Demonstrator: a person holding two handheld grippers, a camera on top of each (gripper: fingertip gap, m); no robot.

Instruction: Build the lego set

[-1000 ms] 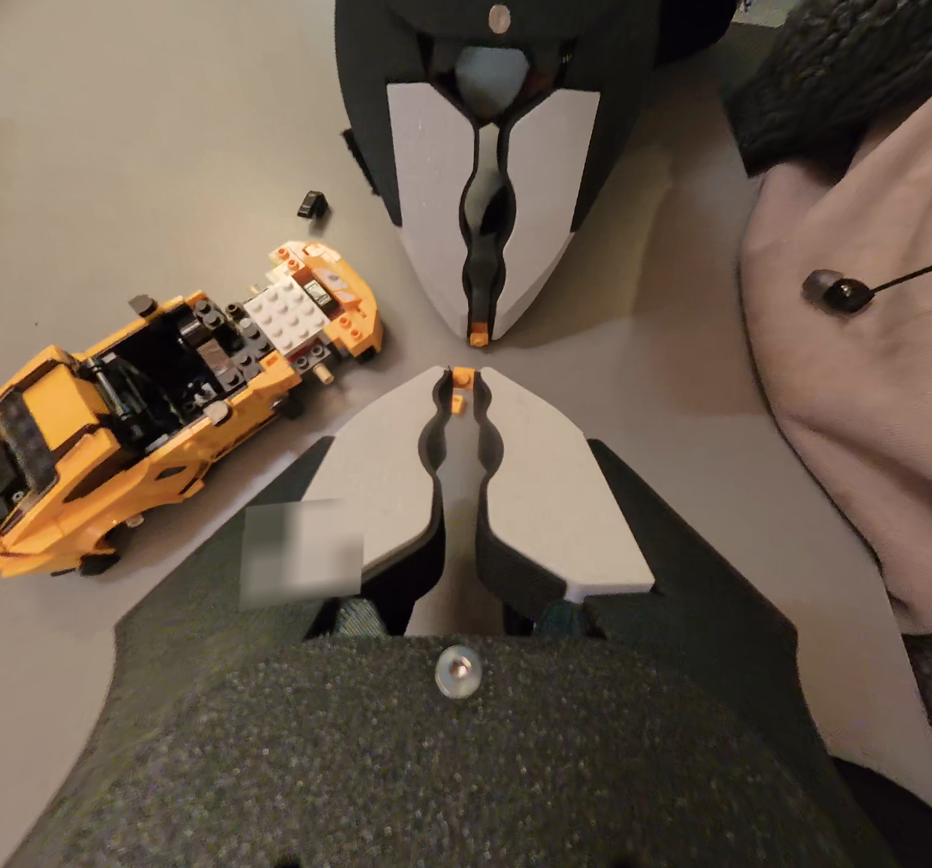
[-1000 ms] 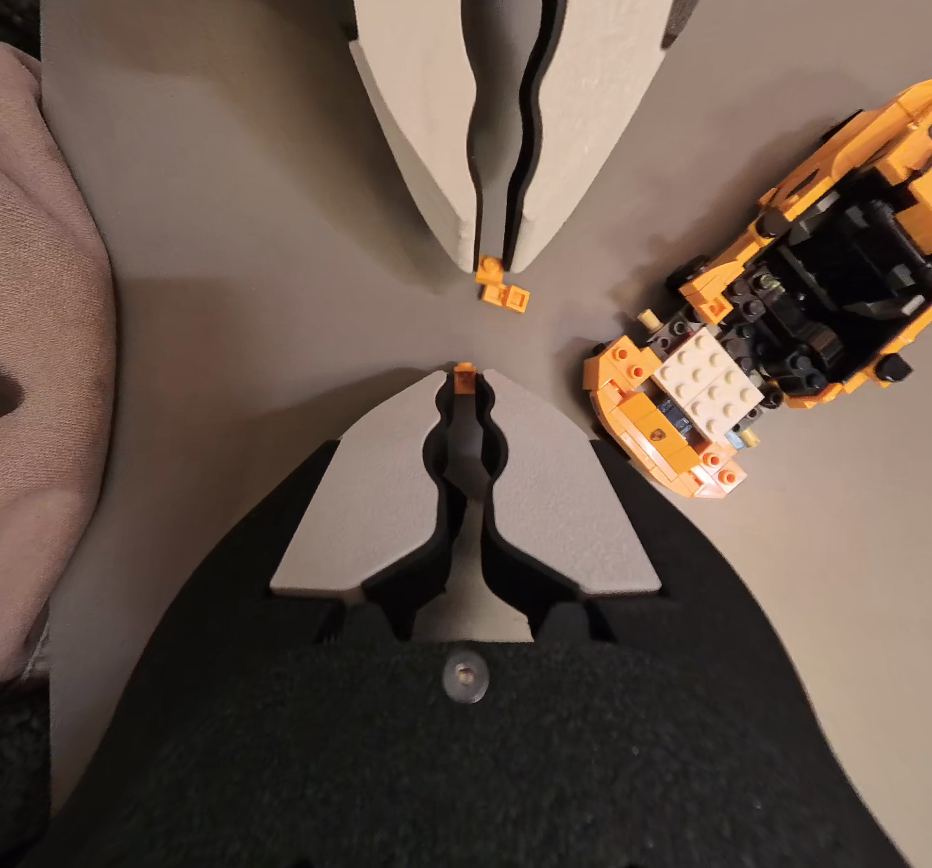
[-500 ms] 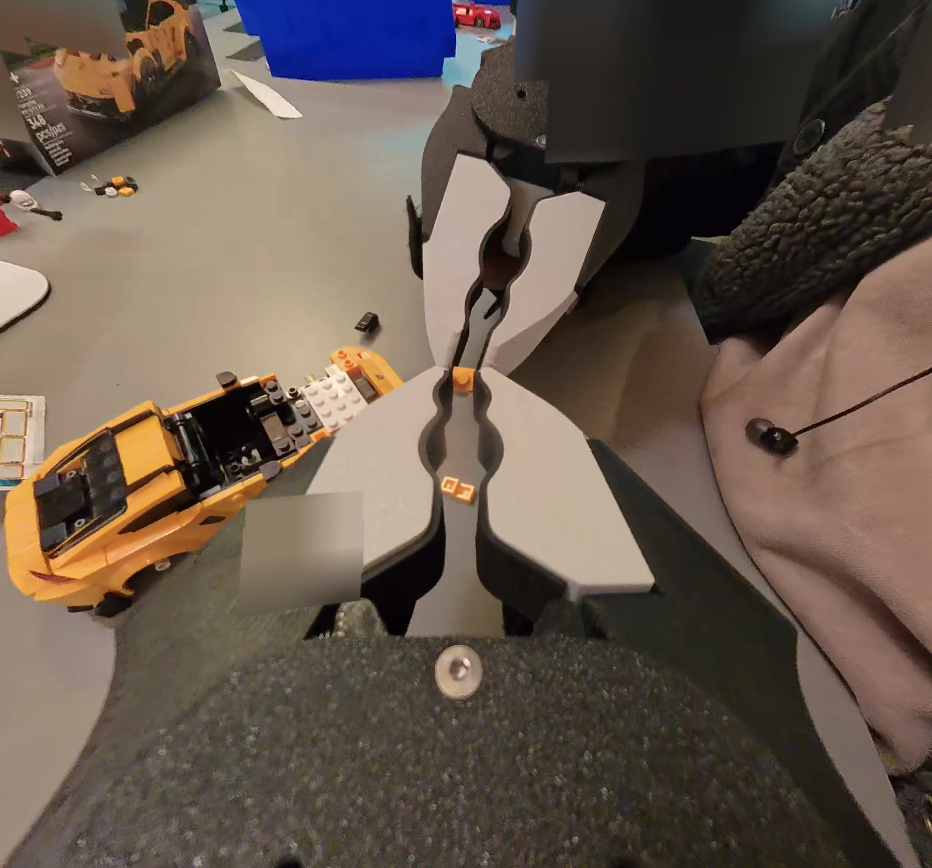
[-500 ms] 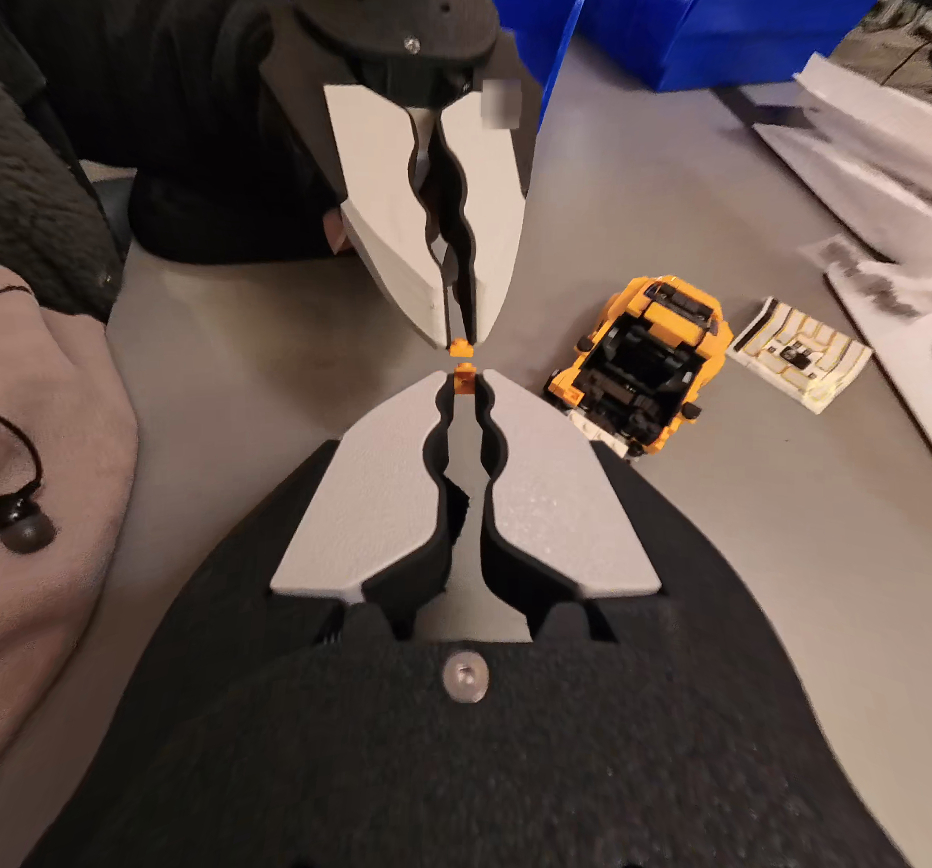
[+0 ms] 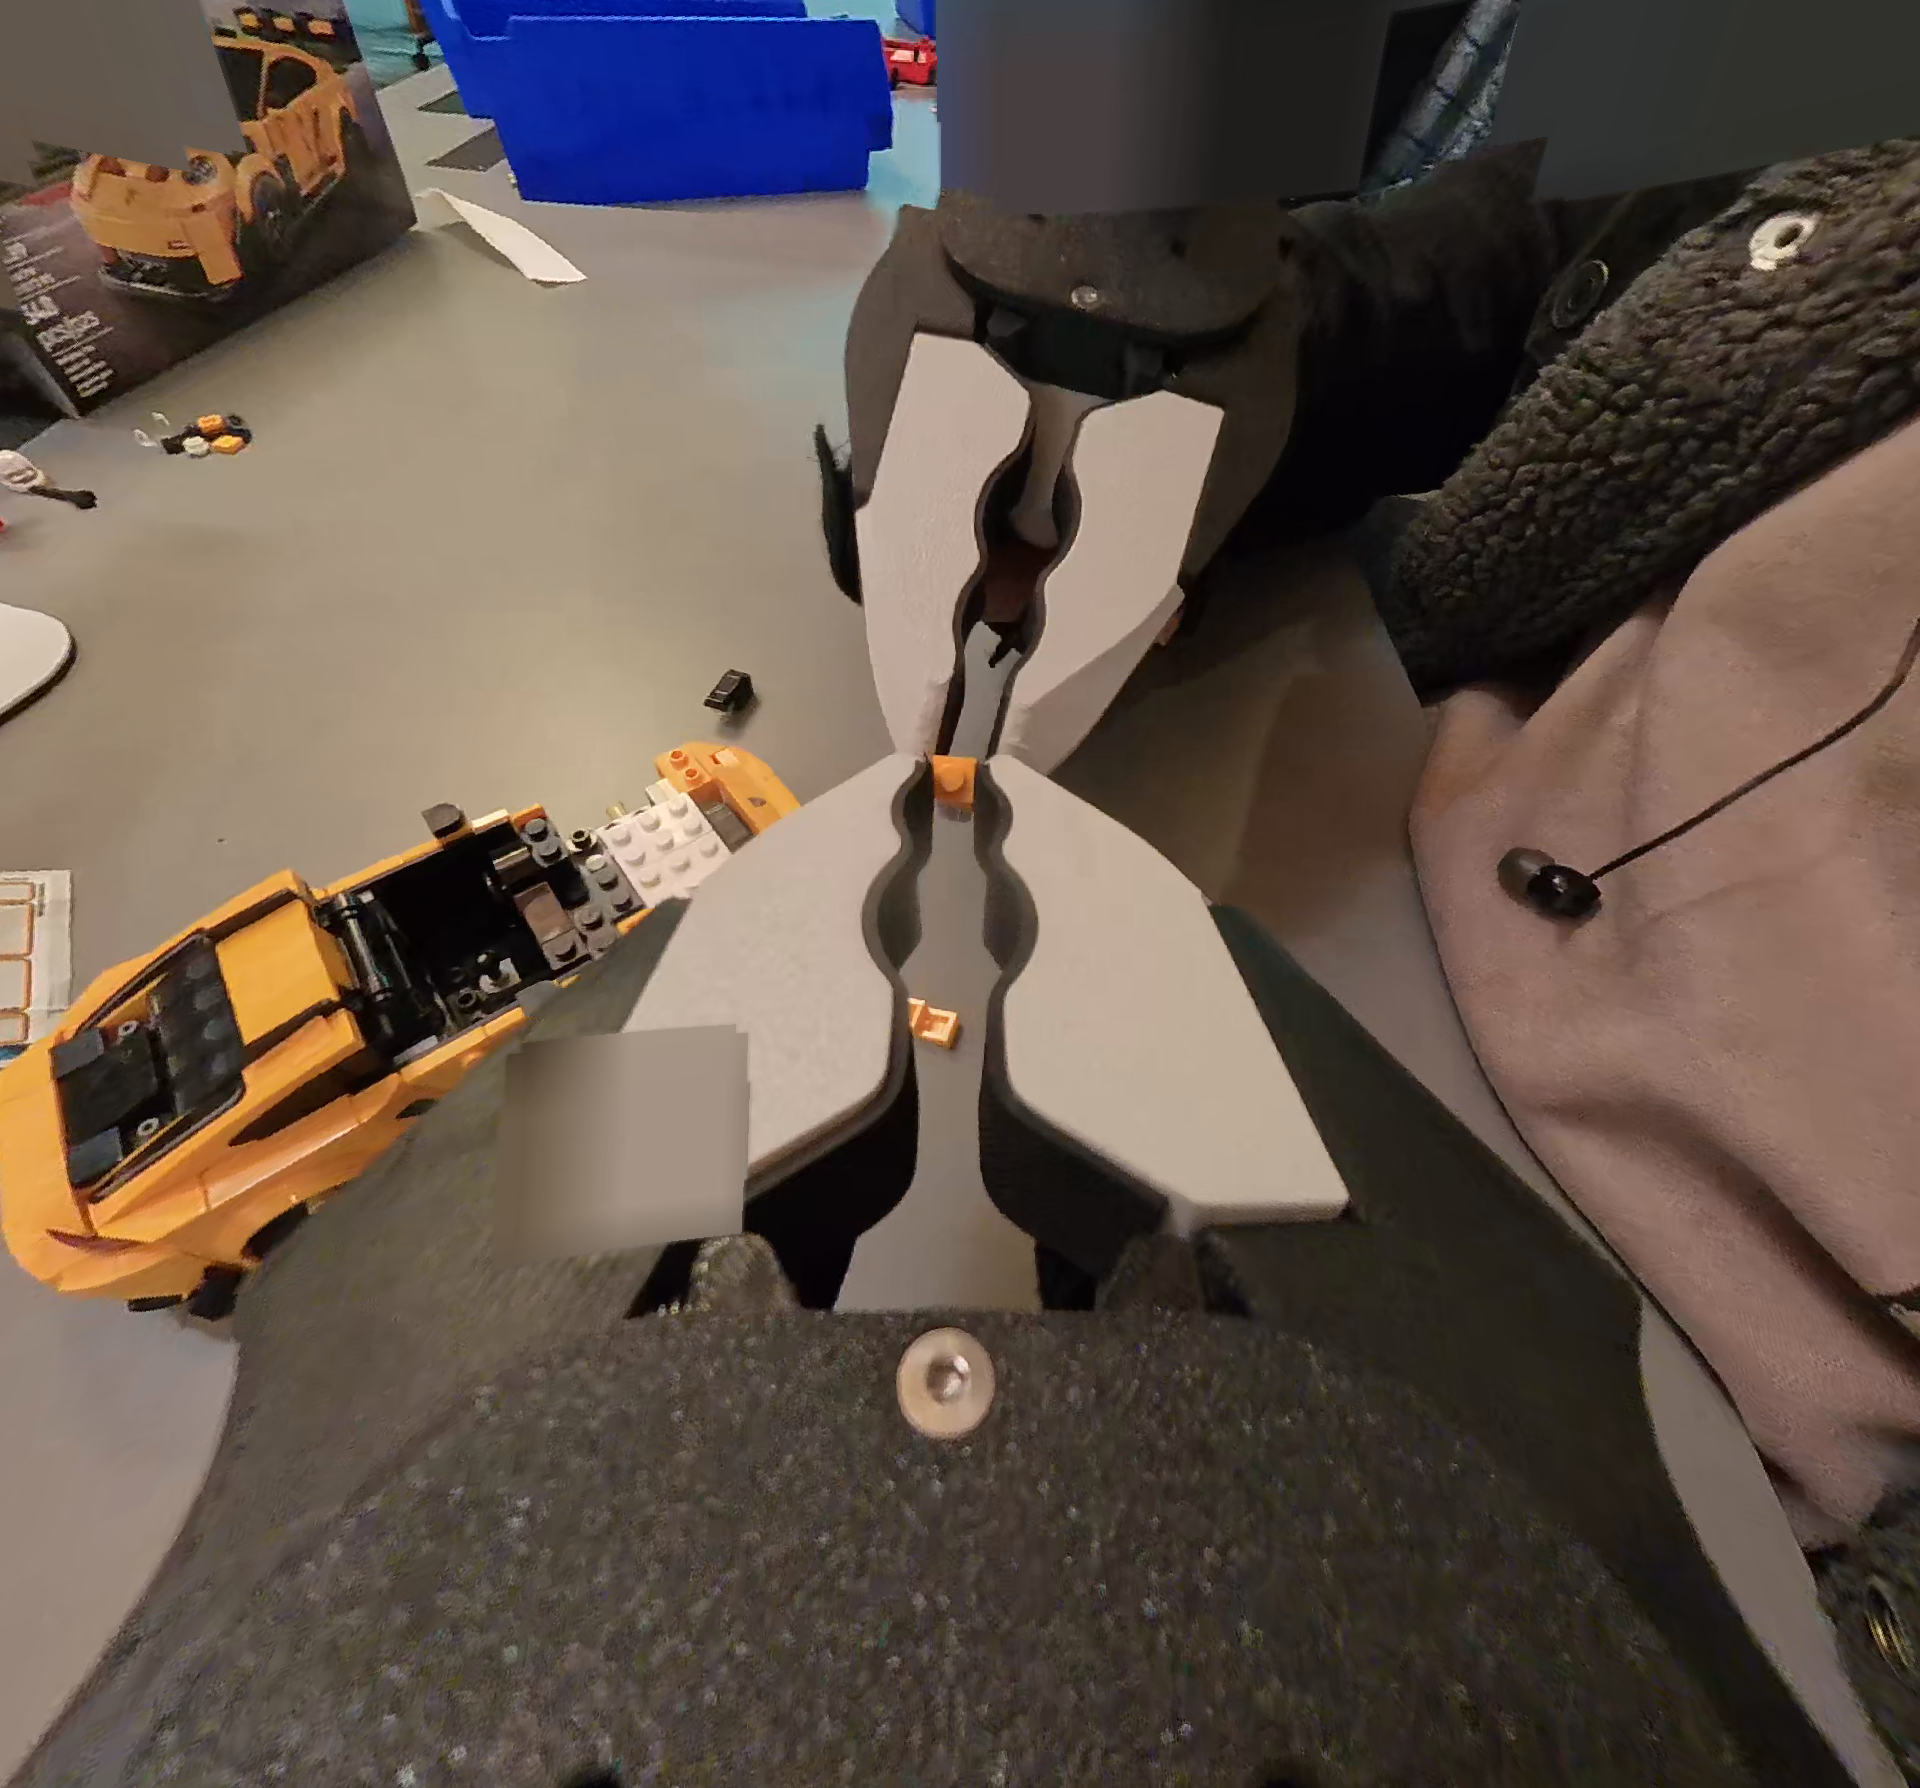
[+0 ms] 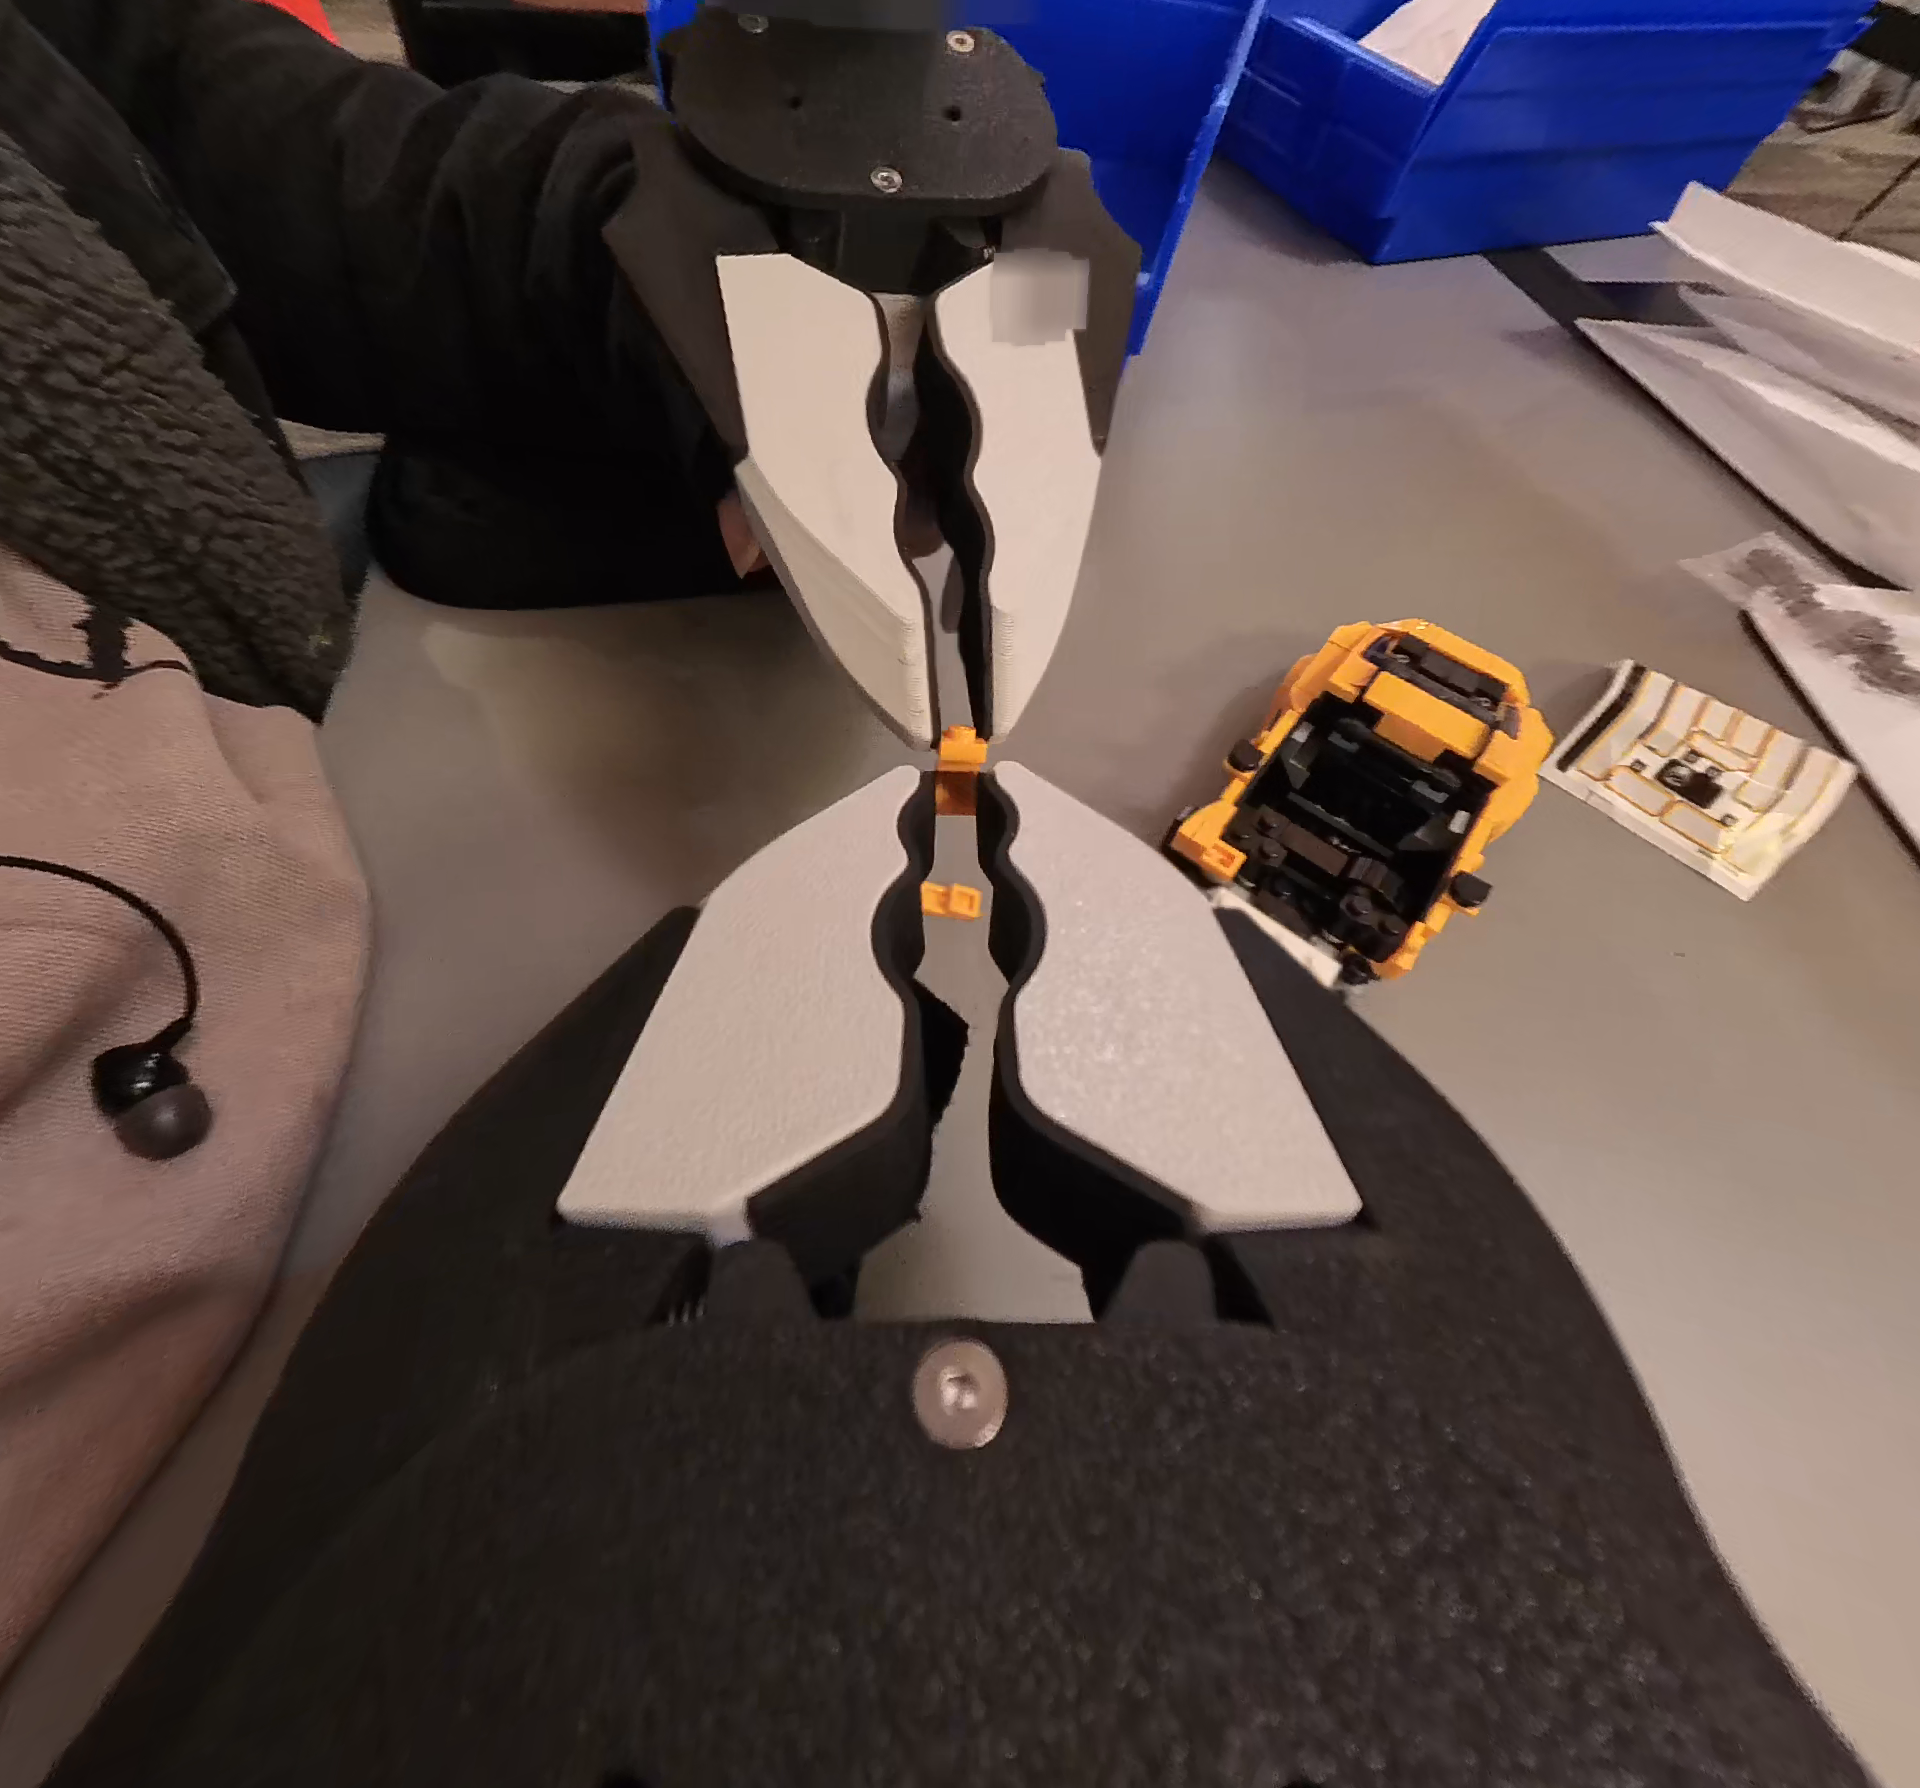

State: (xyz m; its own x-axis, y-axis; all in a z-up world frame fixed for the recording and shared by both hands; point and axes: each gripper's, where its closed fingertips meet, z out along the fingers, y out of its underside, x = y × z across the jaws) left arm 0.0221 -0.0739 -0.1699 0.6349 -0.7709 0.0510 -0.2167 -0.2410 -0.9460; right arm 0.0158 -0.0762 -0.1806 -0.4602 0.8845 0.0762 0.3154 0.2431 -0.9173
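Tip to tip, the two grippers were held above the grey table. The left gripper was seen clamped on a small orange piece at its very tips, and the right gripper was likewise closed on its own small orange brick. In the right wrist view the two orange bits were stacked one directly above the other, touching or nearly so; which could not be told. A loose orange plate was left lying on the table beneath the fingers. The half-built orange car was parked off to the left gripper's left, its roof missing and black interior exposed, with white studs showing at its front. A small black piece was spotted just beyond the car.
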